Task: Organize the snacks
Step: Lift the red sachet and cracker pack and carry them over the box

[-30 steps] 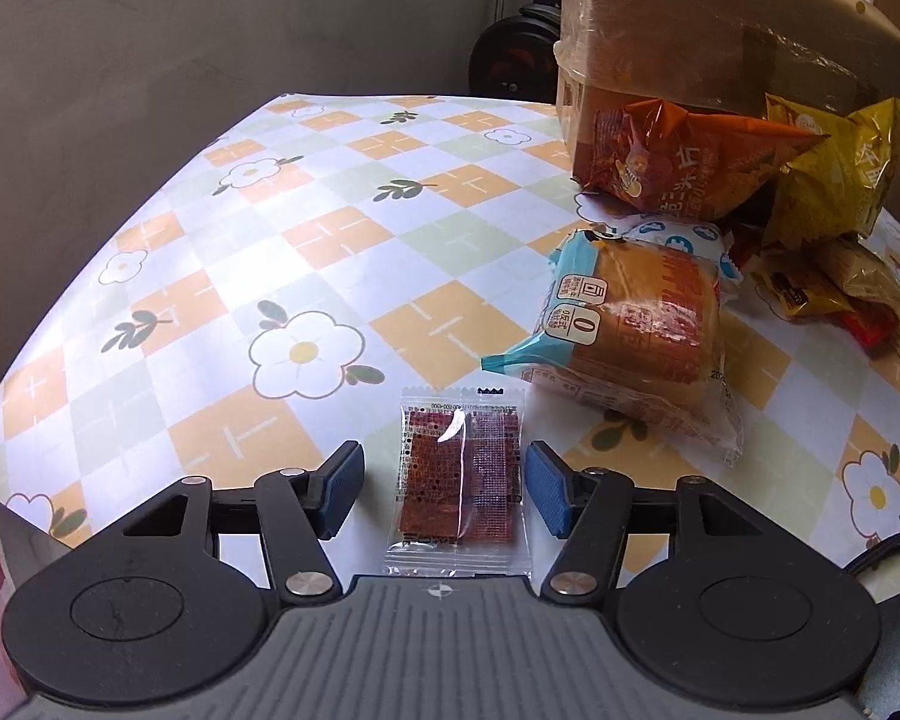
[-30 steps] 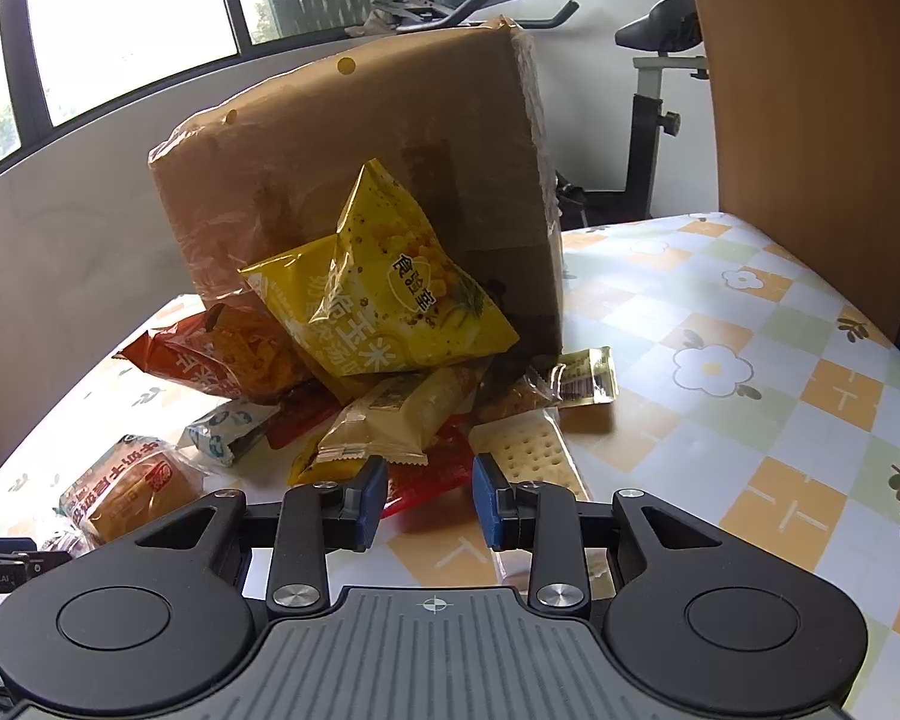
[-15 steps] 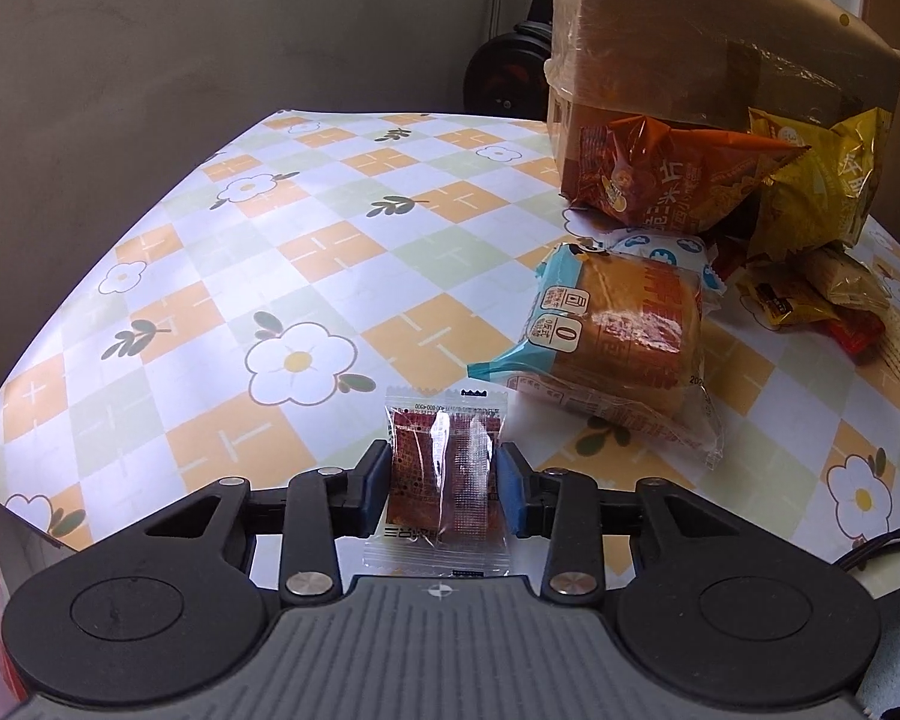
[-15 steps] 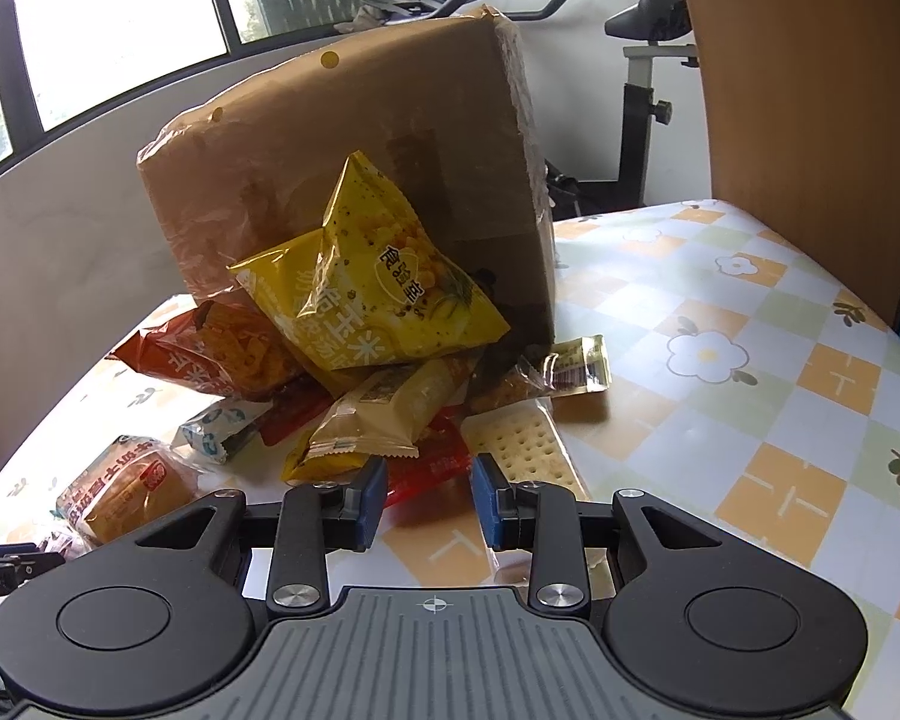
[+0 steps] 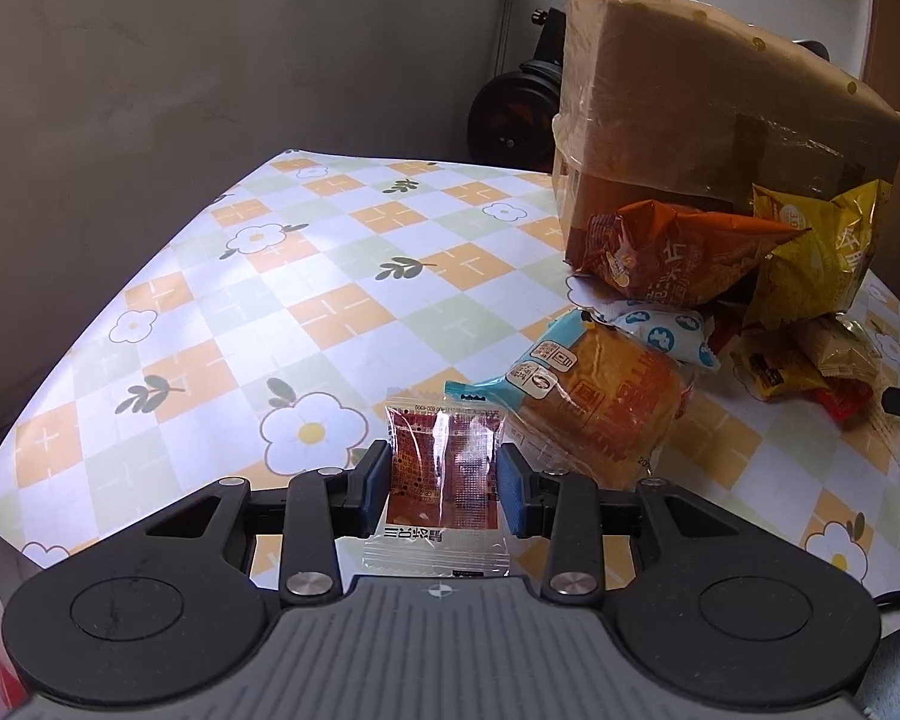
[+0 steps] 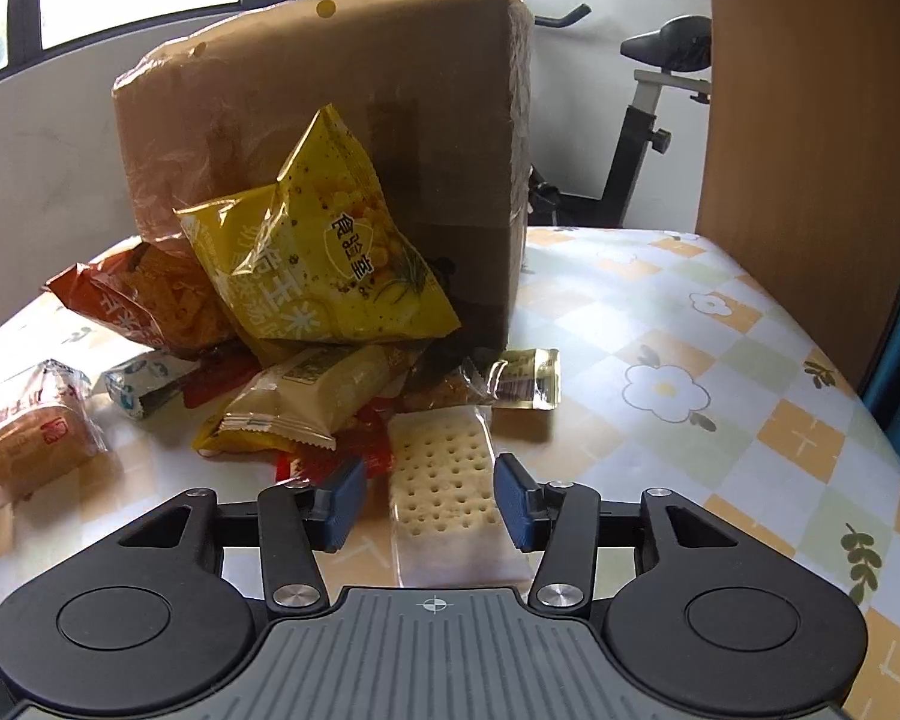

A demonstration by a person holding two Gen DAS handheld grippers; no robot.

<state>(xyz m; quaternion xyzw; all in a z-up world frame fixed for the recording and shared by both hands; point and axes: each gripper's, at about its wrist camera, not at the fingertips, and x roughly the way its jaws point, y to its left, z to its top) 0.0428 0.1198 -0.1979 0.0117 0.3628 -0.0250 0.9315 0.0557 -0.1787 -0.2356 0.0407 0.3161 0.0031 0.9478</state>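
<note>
In the left wrist view my left gripper [image 5: 443, 487] is shut on a small clear packet with a dark red snack [image 5: 444, 474], held upright between the blue pads just above the table. A wrapped bread cake [image 5: 600, 408] lies just right of it. In the right wrist view my right gripper [image 6: 429, 500] has its jaws opening around a wrapped cracker [image 6: 444, 483] that lies flat on the table; the pads stand clear of its sides. Beyond lie a yellow corn-snack bag [image 6: 324, 252], an orange chip bag [image 6: 144, 300] and a beige bar packet [image 6: 306, 402].
A large cardboard box [image 6: 330, 120] stands behind the snack pile. The table has a checked flower cloth [image 5: 306, 276]; its left edge drops off near my left gripper. A small gold packet [image 6: 525, 375] lies by the box. An exercise bike [image 6: 648, 120] and a wooden panel [image 6: 810, 120] stand behind.
My left gripper closed on the red snack packet and lifted it upright. My right gripper's jaws widened and now straddle the cracker, which was beyond their right pad.
</note>
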